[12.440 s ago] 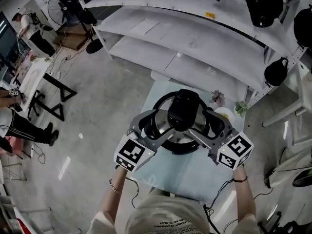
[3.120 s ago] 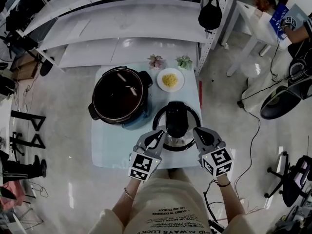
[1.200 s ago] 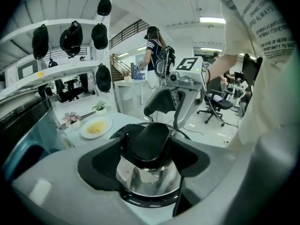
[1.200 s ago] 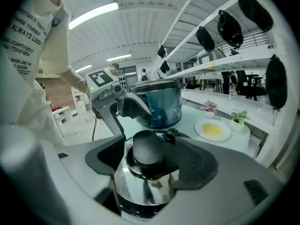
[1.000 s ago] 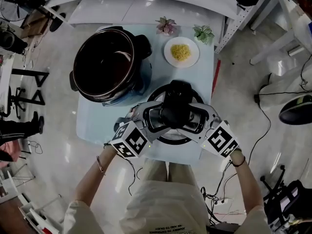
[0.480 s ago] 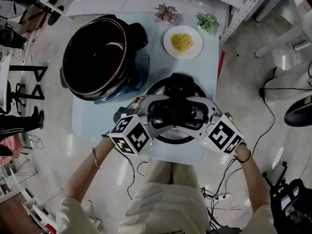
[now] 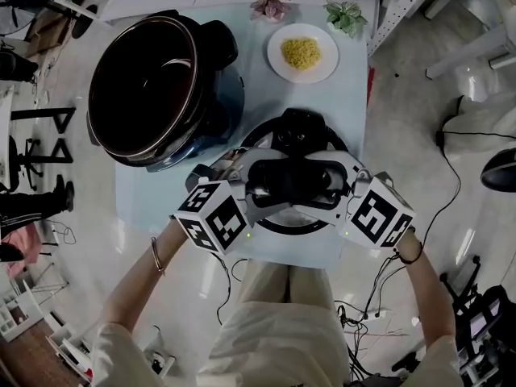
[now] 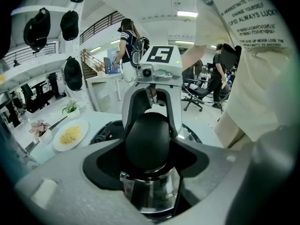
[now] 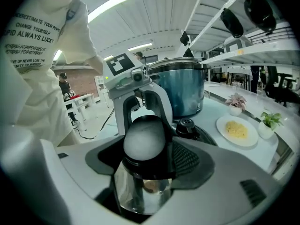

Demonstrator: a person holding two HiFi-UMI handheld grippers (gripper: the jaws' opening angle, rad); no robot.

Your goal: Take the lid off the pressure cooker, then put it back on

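- A pale blue surface [image 7: 347, 111] stands on a glossy floor, with white shelving beyond its far edge. Near that edge are a plate [image 7: 275, 55] of yellow food and two small potted plants [image 7: 270, 2].
- The pressure cooker [image 7: 222, 107] sits at the surface's left rear, its dark pot uncovered.
- The lid [image 7: 297, 129] is well apart from the cooker's mouth, at the front right of the surface. Whether it rests there or hangs just above, I cannot tell.
- Progress, as I judge it: the removal half is done, since the pot stands open. Carrying the lid over to the cooker, seating it and locking it are left.
- The left gripper [image 7: 251, 182] and the right gripper [image 7: 329, 182] meet across the lid's black handle [image 7: 286, 182] from opposite sides.
- Each gripper view shows its fingers closed on that rounded handle, with the lid's shiny metal just below and the other gripper facing it.
- Both forearms come in from the person's body and converge over the lid. The marker cubes point outward and the wrists sit low and level with each other.
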